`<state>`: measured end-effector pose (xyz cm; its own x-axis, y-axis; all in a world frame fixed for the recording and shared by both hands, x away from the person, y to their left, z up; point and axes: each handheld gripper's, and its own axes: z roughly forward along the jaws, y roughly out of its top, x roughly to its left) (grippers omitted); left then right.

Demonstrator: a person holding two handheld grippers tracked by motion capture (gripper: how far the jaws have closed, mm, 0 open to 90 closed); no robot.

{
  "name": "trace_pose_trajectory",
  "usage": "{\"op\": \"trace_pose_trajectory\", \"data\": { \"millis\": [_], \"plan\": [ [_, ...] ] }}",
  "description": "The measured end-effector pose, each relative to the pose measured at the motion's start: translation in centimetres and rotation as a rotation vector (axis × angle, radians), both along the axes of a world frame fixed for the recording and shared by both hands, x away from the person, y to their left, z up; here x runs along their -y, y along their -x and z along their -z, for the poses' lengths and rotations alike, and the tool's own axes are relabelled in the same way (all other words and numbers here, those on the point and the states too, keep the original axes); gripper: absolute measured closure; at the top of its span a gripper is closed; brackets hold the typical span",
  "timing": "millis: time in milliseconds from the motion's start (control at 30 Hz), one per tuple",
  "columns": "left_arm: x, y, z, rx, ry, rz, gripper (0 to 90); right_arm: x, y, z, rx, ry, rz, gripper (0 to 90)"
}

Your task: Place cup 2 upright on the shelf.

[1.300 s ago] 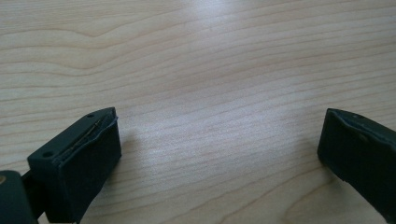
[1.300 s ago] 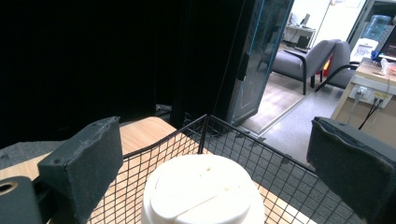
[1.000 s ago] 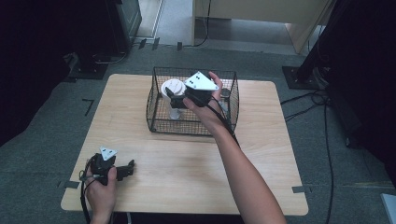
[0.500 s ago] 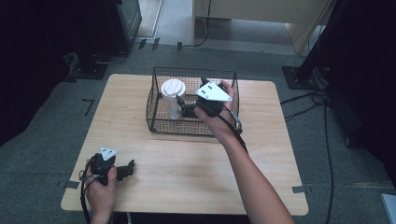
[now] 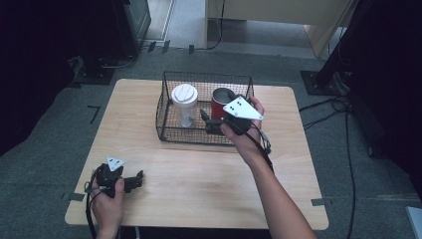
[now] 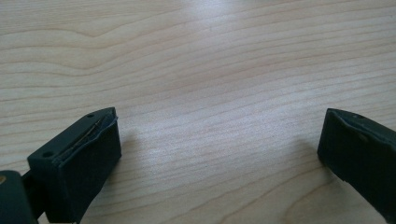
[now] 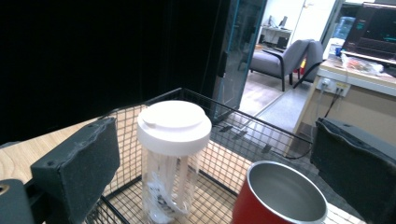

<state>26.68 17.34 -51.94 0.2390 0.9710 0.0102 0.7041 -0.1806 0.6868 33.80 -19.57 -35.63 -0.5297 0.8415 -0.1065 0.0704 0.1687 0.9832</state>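
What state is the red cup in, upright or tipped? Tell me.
Upright. The red cup stands in the wire basket with its open steel mouth facing up, beside the lidded clear cup.

Tumbler (image 5: 184, 103) and cup (image 5: 219, 102) in basket (image 5: 169, 130)

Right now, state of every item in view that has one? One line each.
Left gripper: open, empty, low over the table.
Right gripper: open, empty, at the basket's near edge.
Bottle: upright in the basket, white lid on.
Red cup: upright in the basket, no lid, nothing visible inside.
Wire basket: upright on the table, open top.
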Motion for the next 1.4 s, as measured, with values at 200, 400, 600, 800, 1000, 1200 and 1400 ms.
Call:
{"op": "trace_pose_trajectory", "data": {
  "millis": [200,400,600,800,1000,1200,1400],
  "plan": [
    [0.0,0.0,0.0,0.0,0.0,0.0,0.0,1.7,0.8,0.9,-0.009,-0.018,0.022,1.5],
    [0.0,0.0,0.0,0.0,0.0,0.0,0.0,3.5,1.4,1.9,-0.024,-0.027,0.052,1.5],
    [0.0,0.0,0.0,0.0,-0.001,0.0,0.0,5.1,2.2,2.7,-0.039,-0.035,0.077,1.5],
    [0.0,0.0,0.0,0.001,-0.001,0.0,0.0,6.7,2.9,3.6,-0.046,-0.044,0.104,1.5],
    [0.0,0.0,0.0,0.001,0.001,-0.001,0.0,8.2,3.6,4.9,-0.069,-0.056,0.135,1.6],
    [0.0,0.0,0.0,0.002,0.001,-0.001,0.0,9.6,4.2,6.2,-0.092,-0.062,0.165,1.5],
    [0.0,0.0,0.0,0.001,-0.001,0.0,0.0,10.9,4.8,7.6,-0.117,-0.057,0.197,1.6]
  ]
}}
